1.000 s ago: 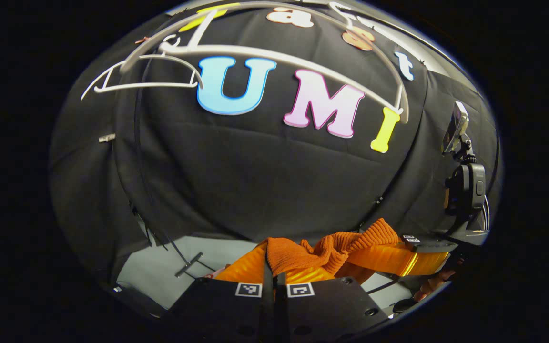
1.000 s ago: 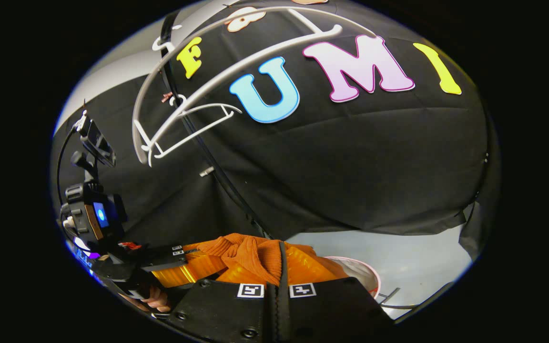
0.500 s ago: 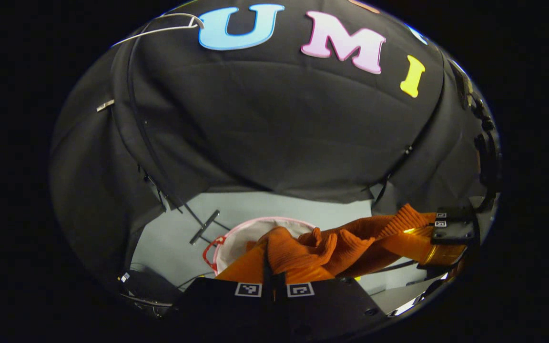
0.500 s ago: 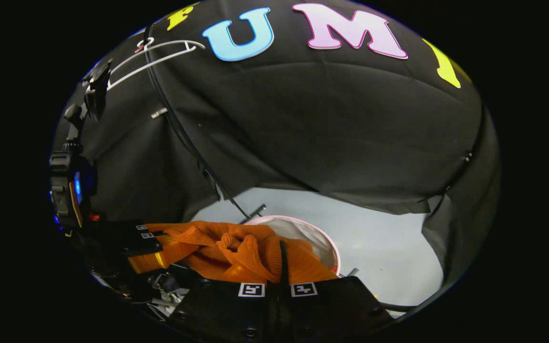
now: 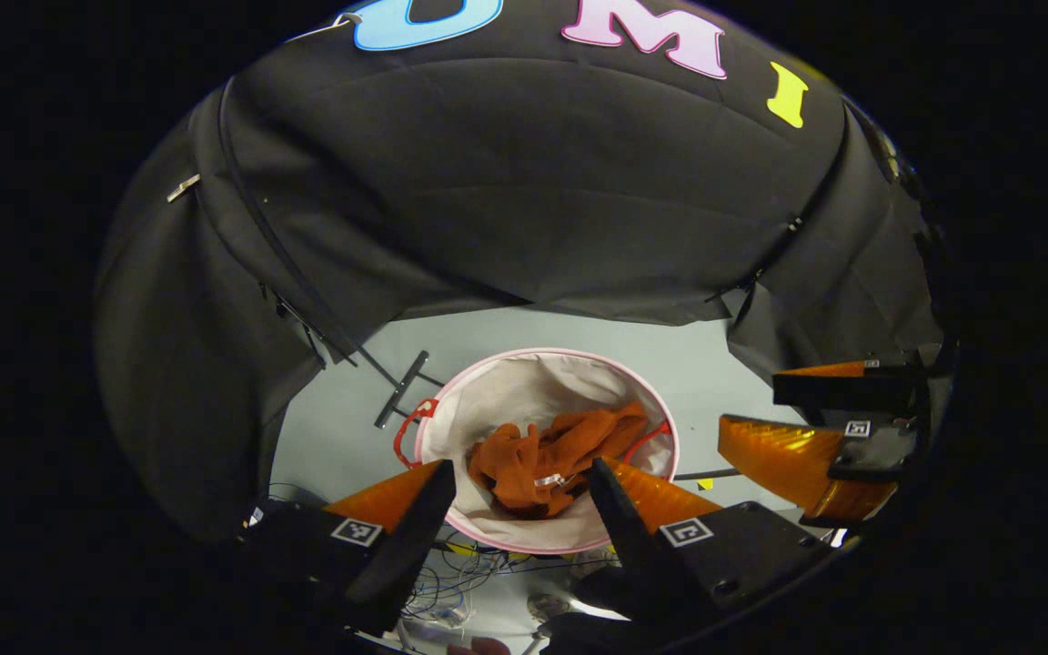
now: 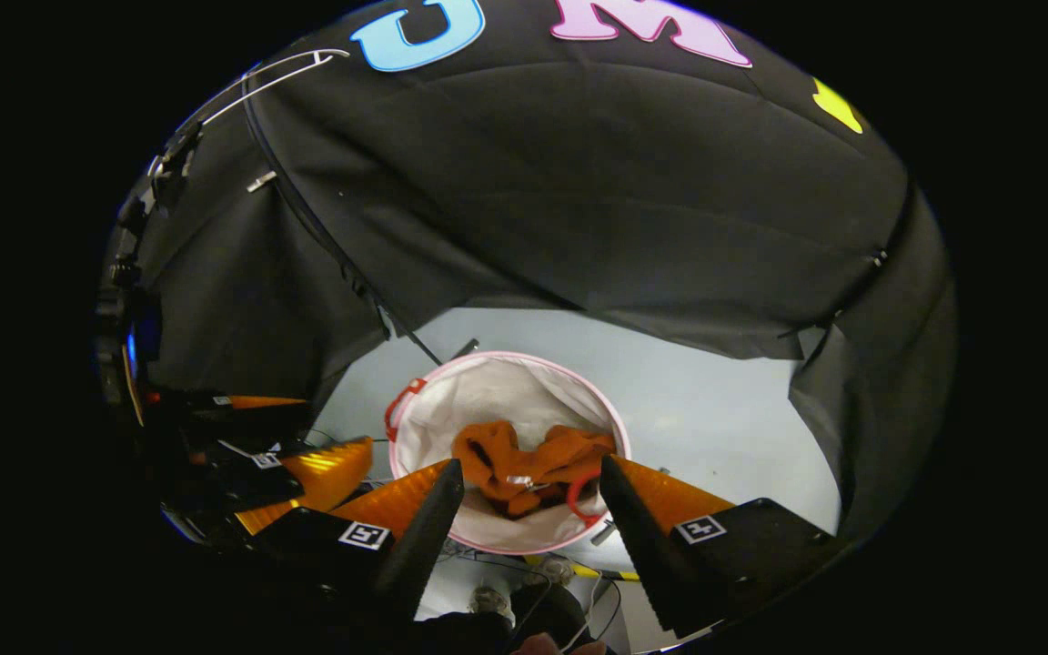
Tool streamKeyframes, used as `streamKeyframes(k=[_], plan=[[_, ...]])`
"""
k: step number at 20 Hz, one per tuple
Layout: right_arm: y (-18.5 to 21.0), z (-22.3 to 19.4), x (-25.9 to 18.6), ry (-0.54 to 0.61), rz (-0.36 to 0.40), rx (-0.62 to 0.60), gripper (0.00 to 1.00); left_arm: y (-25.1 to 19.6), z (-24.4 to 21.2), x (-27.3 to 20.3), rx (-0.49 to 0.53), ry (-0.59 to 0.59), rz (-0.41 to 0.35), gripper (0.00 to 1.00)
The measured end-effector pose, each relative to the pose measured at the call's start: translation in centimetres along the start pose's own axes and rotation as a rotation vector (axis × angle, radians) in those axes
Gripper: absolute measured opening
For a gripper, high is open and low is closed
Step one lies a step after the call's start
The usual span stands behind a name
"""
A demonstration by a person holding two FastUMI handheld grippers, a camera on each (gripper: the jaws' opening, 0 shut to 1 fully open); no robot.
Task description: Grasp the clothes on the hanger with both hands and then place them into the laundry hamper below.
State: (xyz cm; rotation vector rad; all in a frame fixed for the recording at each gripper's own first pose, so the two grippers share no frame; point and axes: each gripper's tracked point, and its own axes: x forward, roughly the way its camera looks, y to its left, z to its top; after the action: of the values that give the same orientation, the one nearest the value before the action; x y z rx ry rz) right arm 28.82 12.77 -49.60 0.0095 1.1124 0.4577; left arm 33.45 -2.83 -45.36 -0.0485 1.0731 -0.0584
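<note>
An orange knitted garment (image 5: pixel 556 450) (image 6: pixel 524 464) lies crumpled inside the round white laundry hamper (image 5: pixel 506 400) (image 6: pixel 478 387) with a pink rim, on the floor below. My left gripper (image 5: pixel 519 478) hangs open above the hamper, nothing between its fingers. My right gripper (image 6: pixel 529 478) is open too, above the same hamper. In the left gripper view the right gripper (image 5: pixel 815 428) stands open at the right edge. In the right gripper view the left gripper (image 6: pixel 278 455) sits at the lower left. A white hanger (image 6: pixel 278 73) hangs bare at the top left.
The grey floor (image 6: pixel 715 409) surrounds the hamper. A thin black rack pole (image 5: pixel 306 291) runs down to a foot bar (image 5: pixel 401 400) left of the hamper. Cables (image 5: pixel 451 587) lie on the floor near the hamper's front. Red handles (image 6: pixel 401 400) stick out of the rim.
Both grippers opened and let go of the orange garment, which dropped into the hamper. Both views tilted further down toward the floor.
</note>
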Motion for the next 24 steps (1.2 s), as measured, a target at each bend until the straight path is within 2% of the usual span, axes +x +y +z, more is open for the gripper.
streamKeyframes(k=[2,6,12,17,20,24], plan=[[-0.9,-0.6,-0.1,0.012,-0.043,-0.009,0.99,0.0,0.0,-0.1,-0.017,-0.006,-0.003,0.96],[-0.1,-0.7,-1.1,-0.007,-0.051,-0.022,1.0,0.2,0.1,-1.2,-0.014,-0.022,0.0,0.96],[1.5,1.3,-6.0,-0.125,-0.087,0.01,0.99,1.1,1.1,-5.4,-0.013,-0.113,-0.012,0.96],[3.3,4.2,-13.1,-0.291,-0.126,0.025,0.99,2.1,3.6,-12.6,-0.042,-0.278,-0.02,0.96],[4.6,6.2,-18.6,-0.406,-0.143,0.036,0.99,3.1,5.0,-18.2,-0.006,-0.402,0.02,0.96],[6.4,7.7,-25.9,-0.554,-0.174,0.033,0.99,3.0,5.8,-25.4,0.013,-0.54,0.017,0.95]])
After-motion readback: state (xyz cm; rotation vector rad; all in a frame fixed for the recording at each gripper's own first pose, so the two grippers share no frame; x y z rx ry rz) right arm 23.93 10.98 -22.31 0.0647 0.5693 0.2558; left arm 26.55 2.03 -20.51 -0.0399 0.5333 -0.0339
